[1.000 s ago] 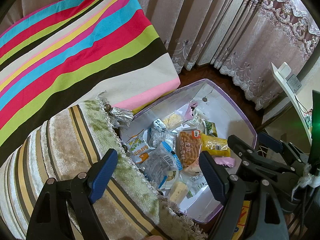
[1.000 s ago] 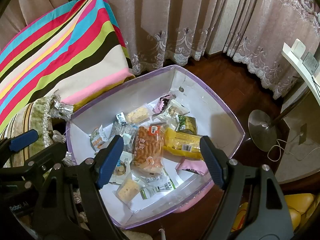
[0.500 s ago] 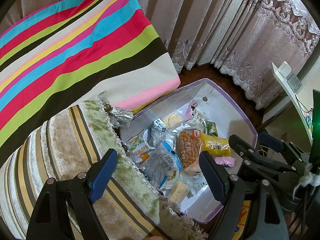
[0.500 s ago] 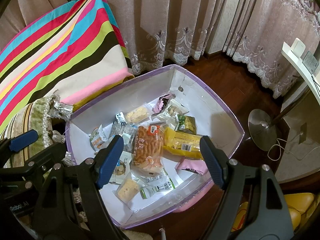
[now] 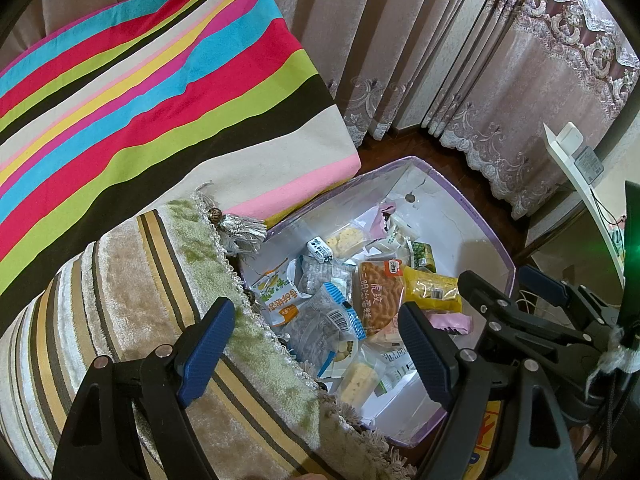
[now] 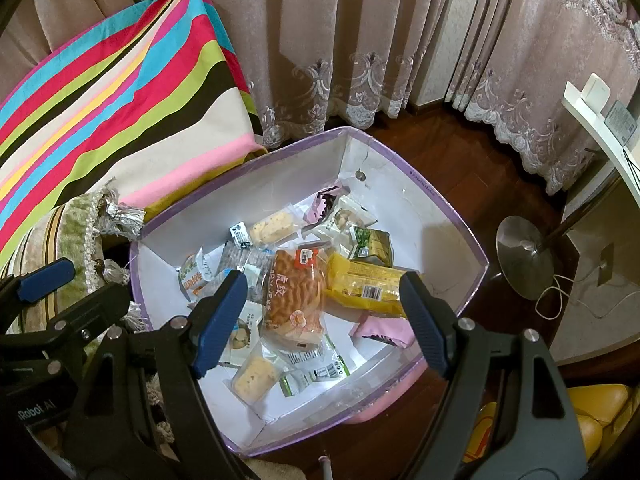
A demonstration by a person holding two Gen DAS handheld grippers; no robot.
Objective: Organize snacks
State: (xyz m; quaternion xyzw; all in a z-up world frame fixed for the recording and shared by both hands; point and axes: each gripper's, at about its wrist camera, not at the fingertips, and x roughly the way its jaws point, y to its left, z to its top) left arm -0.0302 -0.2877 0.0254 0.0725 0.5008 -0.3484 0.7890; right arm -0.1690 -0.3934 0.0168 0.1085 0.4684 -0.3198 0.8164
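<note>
Heavy mauve curtains hang to a dark wood floor, and on that floor, hard against a sofa draped in a striped cloth, stands a white box with a lilac rim. The snacks all lie inside it, heaped loosely over the middle of its bottom and toward its sofa-side wall; the corner farthest from the grippers is bare. A tiger-striped cake packet sits on top near the centre, a yellow packet touches it on the side toward the floor-lamp base, a green packet lies just beyond that, and a pink wrapper rests by the near rim.

Both tools hang above the box with nothing between their fingers, which reads as a pause over the heap (either before picking or after dropping the last packet in; the scene fits both). The right gripper has its jaws wide apart, framing the tiger-striped cake packet and the yellow packet below. The left gripper, jaws equally spread, sits over the fringed cushion at the box's sofa-side rim, with a blue-edged clear packet between its tips in view.
</note>
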